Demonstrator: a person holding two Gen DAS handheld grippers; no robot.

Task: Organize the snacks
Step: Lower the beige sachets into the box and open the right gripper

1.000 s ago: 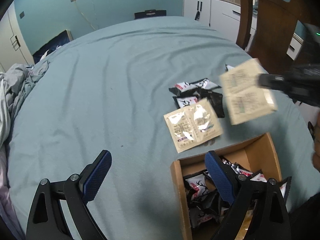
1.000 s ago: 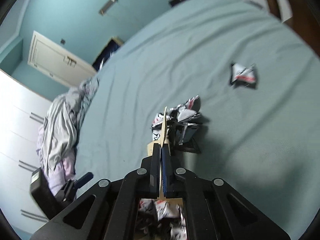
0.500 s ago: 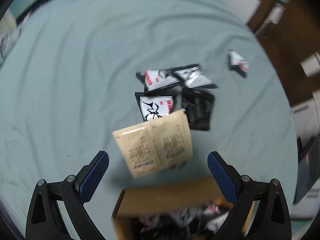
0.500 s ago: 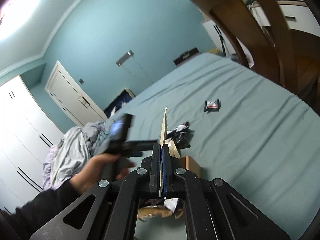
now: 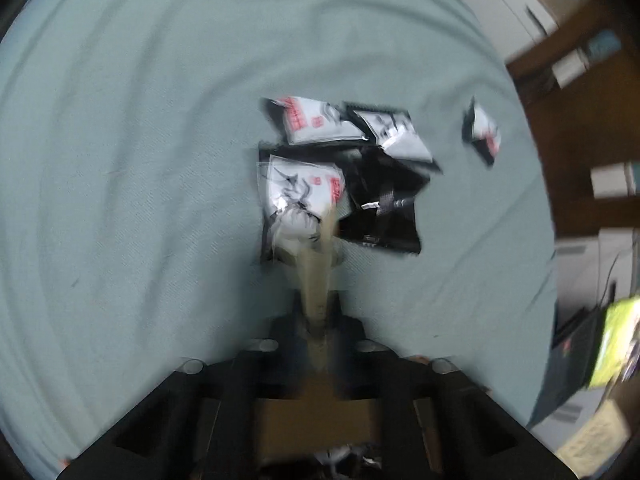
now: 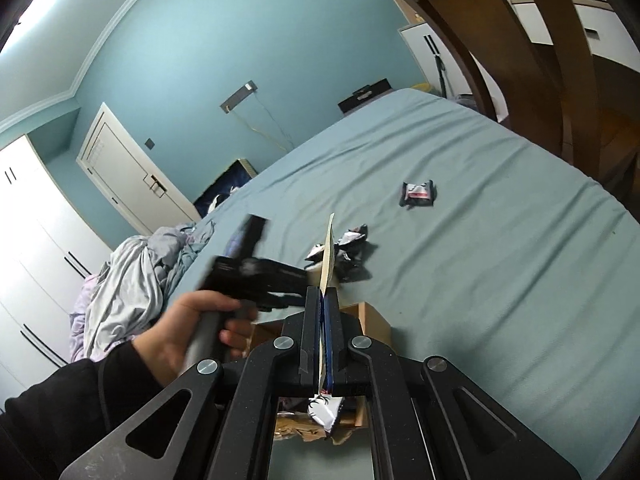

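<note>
My left gripper [image 5: 318, 308] is shut on a beige snack packet [image 5: 318, 272], seen edge-on and blurred, above the cardboard box [image 5: 316, 420]. My right gripper [image 6: 322, 292] is shut on another beige packet [image 6: 328, 254], also edge-on, above the same box [image 6: 374, 316], which holds black-and-white packets. A cluster of black-and-white snack packets [image 5: 340, 172] lies on the teal bed just beyond the box. One more packet [image 5: 482, 132] lies apart to the right; it also shows in the right wrist view [image 6: 418, 194]. The left gripper [image 6: 256, 276] shows in the right wrist view, held by a hand.
The teal bedsheet [image 6: 500, 280] covers the bed. Crumpled grey bedding [image 6: 128, 276] lies at the left edge. A wooden chair [image 6: 520, 40] and white cabinets stand at the right. A white door [image 6: 128, 176] is in the far wall.
My left gripper has gone from wide open to shut on the beige packet that lay by the box. The right gripper has held its packet and tilted upward.
</note>
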